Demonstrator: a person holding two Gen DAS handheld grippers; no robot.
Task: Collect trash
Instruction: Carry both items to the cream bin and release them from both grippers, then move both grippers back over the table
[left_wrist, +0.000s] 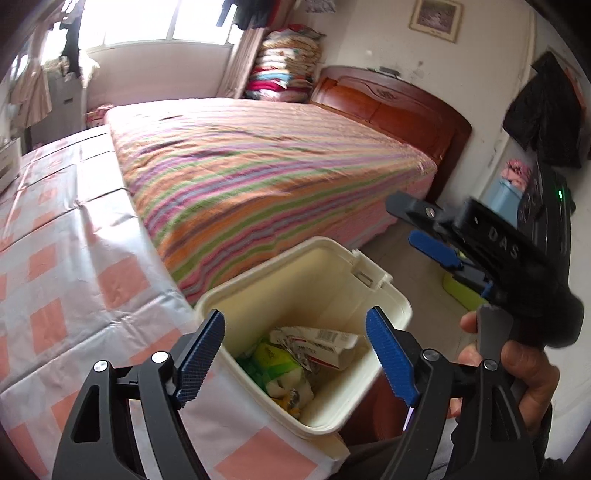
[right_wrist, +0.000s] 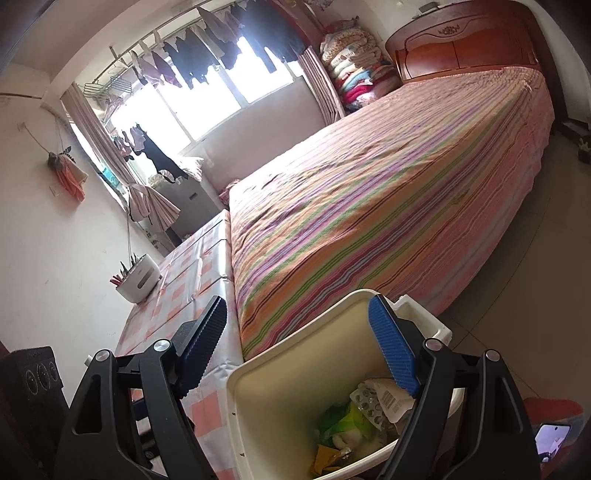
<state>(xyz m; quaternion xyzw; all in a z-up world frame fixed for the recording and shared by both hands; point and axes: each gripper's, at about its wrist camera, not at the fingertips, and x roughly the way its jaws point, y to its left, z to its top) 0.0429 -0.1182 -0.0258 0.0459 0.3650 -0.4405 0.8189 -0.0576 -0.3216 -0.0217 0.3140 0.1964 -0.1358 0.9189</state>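
A cream plastic bin (left_wrist: 391, 317) stands beside the checked table, holding crumpled wrappers, a green packet and a white carton (left_wrist: 317, 341). My left gripper (left_wrist: 295, 317) hovers just above the bin's mouth, open, with nothing between its blue pads. My right gripper (left_wrist: 413, 225) is to the right of the bin and higher, also open and empty, held by a hand (left_wrist: 517, 369). In the right wrist view the right gripper (right_wrist: 298, 303) is open over the bin (right_wrist: 258, 365), and the trash (right_wrist: 373, 402), including a blister pack, lies at the bottom.
A bed with a striped cover (left_wrist: 258, 177) lies behind the bin. The table with a pink-checked cloth (left_wrist: 66, 266) is at left, bearing a white holder with utensils (right_wrist: 138, 278). A black box (right_wrist: 33, 373) and a phone (right_wrist: 552, 439) sit near the lower edges.
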